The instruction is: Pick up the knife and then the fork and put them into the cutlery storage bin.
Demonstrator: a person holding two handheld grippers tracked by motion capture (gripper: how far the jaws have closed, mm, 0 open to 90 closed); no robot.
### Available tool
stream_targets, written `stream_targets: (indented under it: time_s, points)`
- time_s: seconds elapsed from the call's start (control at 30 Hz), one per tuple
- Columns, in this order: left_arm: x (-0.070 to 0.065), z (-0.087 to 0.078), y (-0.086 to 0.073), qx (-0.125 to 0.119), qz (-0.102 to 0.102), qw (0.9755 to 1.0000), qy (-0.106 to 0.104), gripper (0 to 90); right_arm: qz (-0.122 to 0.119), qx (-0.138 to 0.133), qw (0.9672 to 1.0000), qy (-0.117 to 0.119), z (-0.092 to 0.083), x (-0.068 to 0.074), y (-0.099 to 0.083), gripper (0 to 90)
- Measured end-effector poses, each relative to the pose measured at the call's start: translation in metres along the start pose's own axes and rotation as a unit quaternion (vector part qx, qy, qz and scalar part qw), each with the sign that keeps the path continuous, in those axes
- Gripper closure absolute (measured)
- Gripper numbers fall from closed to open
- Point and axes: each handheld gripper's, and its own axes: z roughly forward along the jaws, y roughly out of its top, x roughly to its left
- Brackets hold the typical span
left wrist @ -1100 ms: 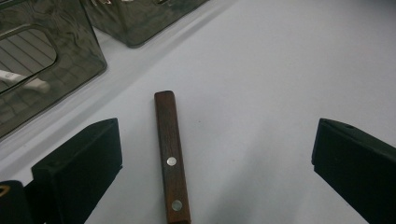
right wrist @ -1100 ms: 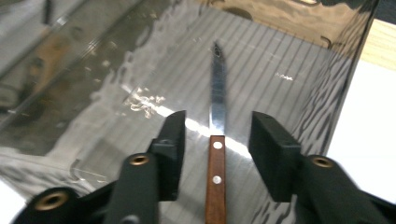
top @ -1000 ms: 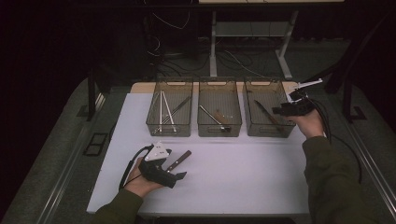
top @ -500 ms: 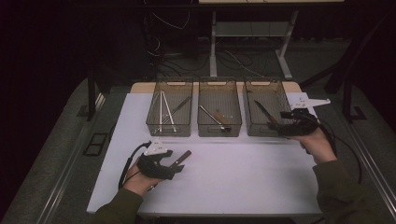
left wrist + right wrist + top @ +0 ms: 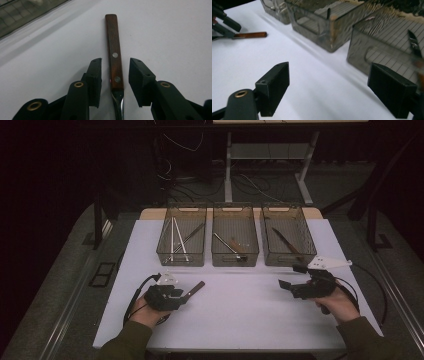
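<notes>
Left gripper [image 5: 113, 72] jaws lately narrowing, wooden-handled knife [image 5: 113, 50] untouched between them

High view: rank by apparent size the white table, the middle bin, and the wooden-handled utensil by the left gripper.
1. White table, by far the largest.
2. Middle bin.
3. Wooden-handled utensil, smallest; just its handle shows past the left gripper, so its full length is uncertain.
</notes>
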Motion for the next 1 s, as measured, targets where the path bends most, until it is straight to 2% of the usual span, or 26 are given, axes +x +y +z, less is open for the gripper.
stream_targets:
  time_s: [0.17,0.37,0.5,0.63,0.77,0.9,1.0]
  points:
    - [-0.001,0.003,-0.003,0.012,0.004,0.9999,0.000,65.3,-0.004,0.000,0.9999,0.014,0.000,0.011,-0.015,15.0]
    - [-0.003,0.003,-0.003,0.013,0.012,0.9998,0.010,70.7,0.003,0.002,0.9995,0.033,0.002,0.023,-0.027,14.7]
    - [-0.002,0.003,-0.003,0.014,0.012,0.9998,0.006,75.6,-0.003,0.005,0.9992,0.040,0.001,0.030,-0.035,14.7]
    - [-0.002,0.003,-0.001,0.020,0.026,0.9994,0.005,76.8,-0.014,0.017,0.9990,0.040,0.002,0.031,-0.041,14.7]
    - [-0.002,0.002,0.003,0.031,0.041,0.9987,-0.003,77.0,-0.012,0.013,0.9990,0.042,0.001,0.030,-0.040,14.7]
    - [-0.005,0.000,0.009,0.015,0.050,0.9986,-0.011,77.1,-0.012,0.013,0.9990,0.040,0.000,0.027,-0.038,14.7]
    - [-0.009,-0.003,0.016,0.004,0.067,0.9974,-0.025,77.1,-0.008,0.014,0.9989,0.044,0.000,0.026,-0.036,14.7]
